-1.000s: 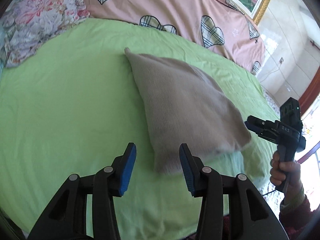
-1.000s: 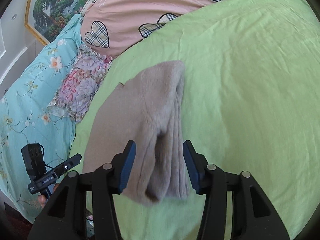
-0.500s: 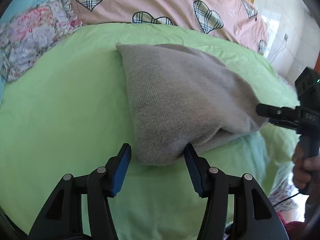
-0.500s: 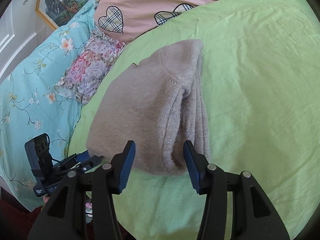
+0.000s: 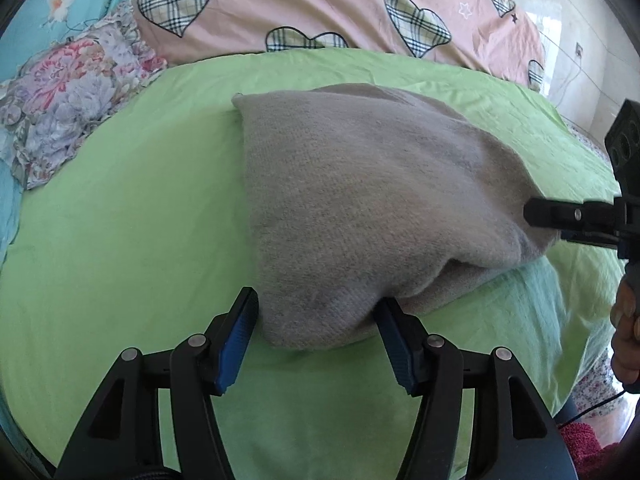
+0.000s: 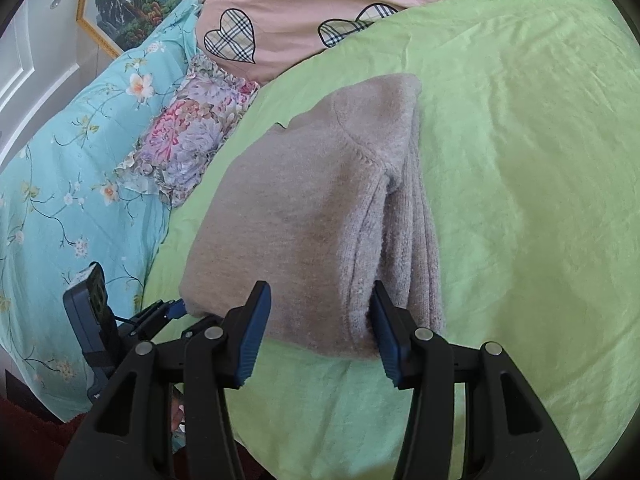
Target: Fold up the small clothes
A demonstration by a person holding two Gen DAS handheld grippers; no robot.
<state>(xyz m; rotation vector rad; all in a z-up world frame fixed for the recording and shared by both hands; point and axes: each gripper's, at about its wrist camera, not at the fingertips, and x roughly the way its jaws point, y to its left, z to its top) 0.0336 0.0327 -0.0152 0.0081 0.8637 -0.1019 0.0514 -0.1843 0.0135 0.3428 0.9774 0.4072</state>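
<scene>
- A folded grey-beige knitted sweater (image 5: 360, 208) lay on a bed covered with a light green sheet (image 5: 120, 240), close to the bed's near edge and about midway along it.
- The knit looked soft and slightly fuzzy, with fine ribbing visible along one side in the right wrist view.
- It was doubled over into a thick, roughly rectangular bundle; the layers puffed up rather than lying flat, and a dark gap showed between layers at the near edge.
- In the right wrist view a curved seam (image 6: 360, 148) crossed the top layer, and a long folded part, likely a sleeve, ran along the bundle's right side.
- The left gripper (image 5: 316, 336), black with blue pads, sat at the sweater's near corner; its jaws were opening, the corner lay between them, and the pads did not appear to press it.
- The right gripper (image 6: 318, 326) straddled the opposite near corner with its jaws partly apart; the cloth lay between the blue pads, the right pad against the fabric, the left pad beside it with no clear squeeze.
- A person's hand (image 5: 626, 332) held the right gripper's handle at the bed's edge.
- A pink quilt with plaid hearts (image 5: 320, 8) lay along the far edge, with a floral pillow (image 5: 72, 92) and turquoise flowered bedding (image 6: 72, 140) at the far corner.
</scene>
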